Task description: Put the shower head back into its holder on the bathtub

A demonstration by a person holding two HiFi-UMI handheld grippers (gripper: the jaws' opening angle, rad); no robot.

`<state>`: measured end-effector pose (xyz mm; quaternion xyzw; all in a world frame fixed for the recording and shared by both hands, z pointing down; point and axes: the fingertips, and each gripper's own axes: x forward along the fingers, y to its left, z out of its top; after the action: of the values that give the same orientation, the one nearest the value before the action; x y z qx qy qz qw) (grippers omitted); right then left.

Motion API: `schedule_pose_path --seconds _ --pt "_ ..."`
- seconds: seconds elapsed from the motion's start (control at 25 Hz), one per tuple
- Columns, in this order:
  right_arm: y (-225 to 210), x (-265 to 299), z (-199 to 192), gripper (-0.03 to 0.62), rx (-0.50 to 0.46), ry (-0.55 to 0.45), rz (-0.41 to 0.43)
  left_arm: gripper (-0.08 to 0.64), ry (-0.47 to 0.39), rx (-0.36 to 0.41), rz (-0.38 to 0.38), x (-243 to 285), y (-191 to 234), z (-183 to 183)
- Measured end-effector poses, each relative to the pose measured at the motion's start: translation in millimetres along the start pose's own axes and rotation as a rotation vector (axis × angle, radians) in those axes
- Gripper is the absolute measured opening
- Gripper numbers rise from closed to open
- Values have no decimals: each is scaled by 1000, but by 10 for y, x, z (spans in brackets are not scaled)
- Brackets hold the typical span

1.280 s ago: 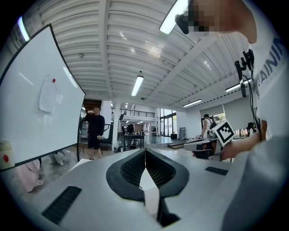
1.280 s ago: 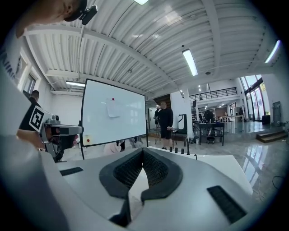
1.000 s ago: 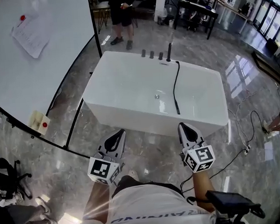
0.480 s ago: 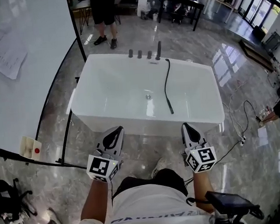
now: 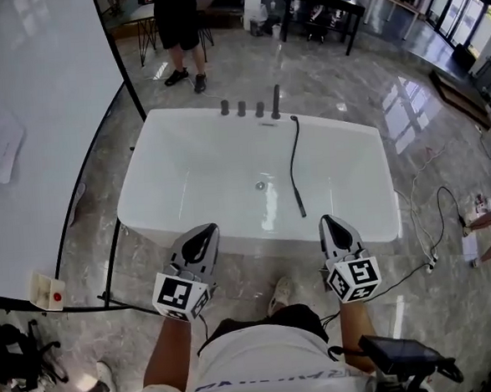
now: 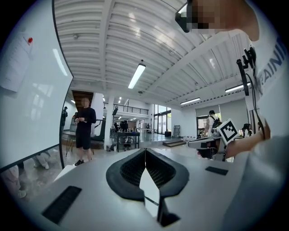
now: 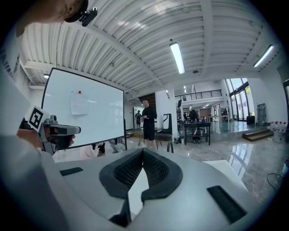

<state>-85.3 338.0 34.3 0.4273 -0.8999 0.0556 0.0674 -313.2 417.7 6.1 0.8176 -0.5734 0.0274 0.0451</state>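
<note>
The white bathtub (image 5: 189, 224) stands just ahead of me in the head view. A black shower head on its black hose (image 5: 293, 167) lies inside the tub, running from the far rim down toward the near side. Several dark taps (image 5: 241, 108) and a taller dark post (image 5: 275, 102) stand on the far rim. My left gripper (image 5: 205, 229) and right gripper (image 5: 326, 220) hover side by side over the floor before the near rim, both shut and empty. In each gripper view the jaws meet, left gripper (image 6: 145, 151) and right gripper (image 7: 142, 151).
A large whiteboard on a black frame (image 5: 39, 121) stands to the left of the tub. A person (image 5: 175, 24) stands beyond the far rim, with black tables (image 5: 324, 5) behind. A cable (image 5: 419, 221) trails over the marble floor at the right.
The tub has come nearer and lower in the head view as I walked toward it. Both grippers stayed shut and level, side by side.
</note>
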Motion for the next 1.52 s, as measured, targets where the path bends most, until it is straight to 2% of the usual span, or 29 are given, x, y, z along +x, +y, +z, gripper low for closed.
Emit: schedule_pose_path --seconds 0.28,0.48,0.6,0.88,1.04,1.28,1.4,1.52 --pt "-1090 621 98 12 16 4 5 18 17 -4 14 1224 -17 72" --pt "-1868 725 -6 12 51 15 -33 18 19 17 -11 1955 -241 106" --pt "-2148 782 -97 11 81 19 -61 18 25 15 -38 2262 -312 79" --pt "-2480 914 -124 12 108 33 -117 18 31 22 -122 2842 -321 134" --pt "-2576 978 82 11 83 23 -179 18 10 9 -195 3129 -228 181" --pt "-2486 1235 457 12 43 -5 -259 18 -34 0 -282 3354 131 354" --pt "-2440 1369 575 12 54 -15 -265 18 -43 -3 -289 3460 289 381" --pt "-2392 1478 468 12 51 0 -272 18 -42 -14 -286 3512 410 293"
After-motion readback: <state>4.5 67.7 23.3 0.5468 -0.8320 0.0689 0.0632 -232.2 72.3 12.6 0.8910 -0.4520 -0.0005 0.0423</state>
